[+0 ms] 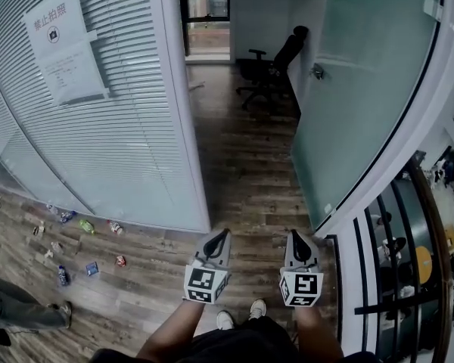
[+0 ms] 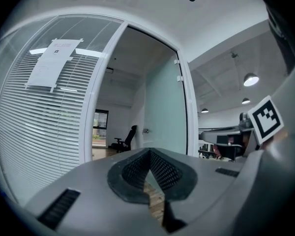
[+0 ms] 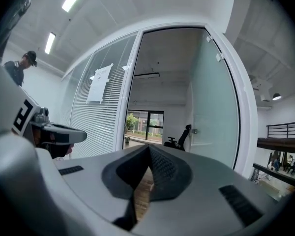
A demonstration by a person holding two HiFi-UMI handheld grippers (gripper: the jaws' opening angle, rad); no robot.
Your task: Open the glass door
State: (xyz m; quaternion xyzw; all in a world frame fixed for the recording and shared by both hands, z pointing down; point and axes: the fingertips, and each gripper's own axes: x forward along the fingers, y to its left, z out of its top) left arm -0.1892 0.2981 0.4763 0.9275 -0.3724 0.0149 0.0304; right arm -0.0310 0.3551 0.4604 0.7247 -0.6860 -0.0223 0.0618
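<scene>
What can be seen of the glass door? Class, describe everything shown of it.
The glass door is one tall frosted pane, pale green, standing upright and swung wide open into the room. One edge is hinged to the white frame by small metal clamps. A metal handle sits near its free edge. A black office chair stands beside it.

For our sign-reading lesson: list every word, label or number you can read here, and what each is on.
"禁止拍照": heading on the paper notice taped to the blind-lined glass wall.
The notice's smaller print: too small to read.
Packets on the floor: print too blurred to read.
</scene>
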